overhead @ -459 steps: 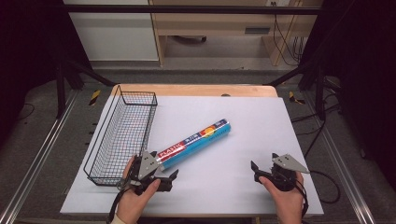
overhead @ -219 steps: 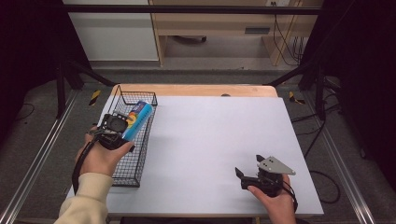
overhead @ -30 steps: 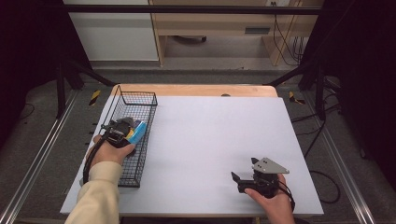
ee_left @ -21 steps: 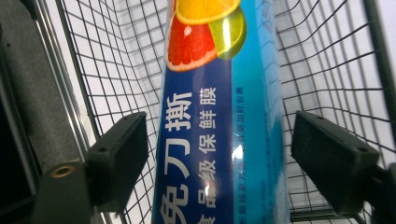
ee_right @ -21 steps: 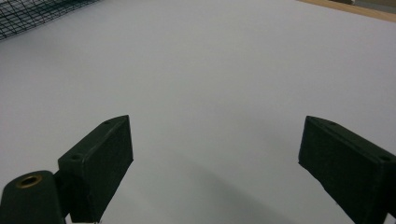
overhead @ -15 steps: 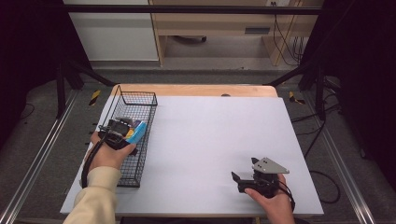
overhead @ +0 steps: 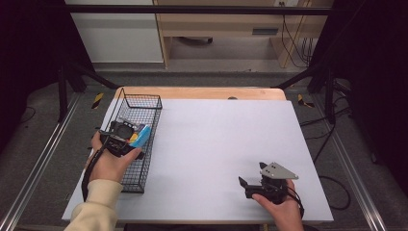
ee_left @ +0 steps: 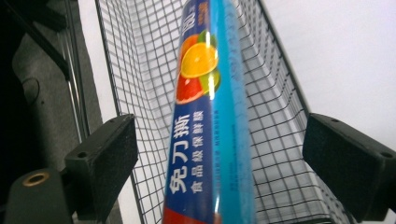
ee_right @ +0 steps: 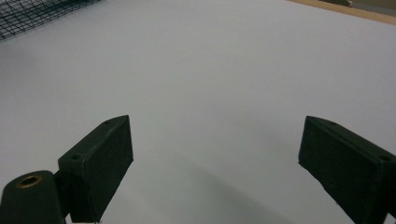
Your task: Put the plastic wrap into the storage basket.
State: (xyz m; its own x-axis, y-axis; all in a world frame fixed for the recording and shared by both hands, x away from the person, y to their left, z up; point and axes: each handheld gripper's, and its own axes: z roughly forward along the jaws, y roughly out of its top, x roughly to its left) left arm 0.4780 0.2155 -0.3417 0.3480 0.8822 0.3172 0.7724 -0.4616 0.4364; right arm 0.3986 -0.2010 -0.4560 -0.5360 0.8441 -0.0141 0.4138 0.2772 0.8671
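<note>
A long blue cling-film box (overhead: pixel 141 136) with fruit pictures and white lettering lies lengthwise inside the black wire basket (overhead: pixel 139 97) at the table's left. My left gripper (overhead: pixel 129 131) is down in the basket, open. In the left gripper view the box (ee_left: pixel 210 93) runs up between the two jaws with a gap on each side, so neither pad (ee_left: pixel 105 158) touches it. My right gripper (overhead: pixel 246 185) rests open near the front right of the white table (overhead: pixel 226 139) with nothing between its jaws (ee_right: pixel 215 154).
The basket's mesh walls (ee_left: pixel 135 60) rise close on both sides of the box. A corner of the basket (ee_right: pixel 37 11) shows far off in the right gripper view. A wooden strip (overhead: pixel 202 92) edges the table's far side, with dark frame rails beyond.
Earlier the box lay on the table, then was carried over the basket in my left gripper. Now it lies in the basket and the left jaws stand apart. The right gripper has barely moved.
</note>
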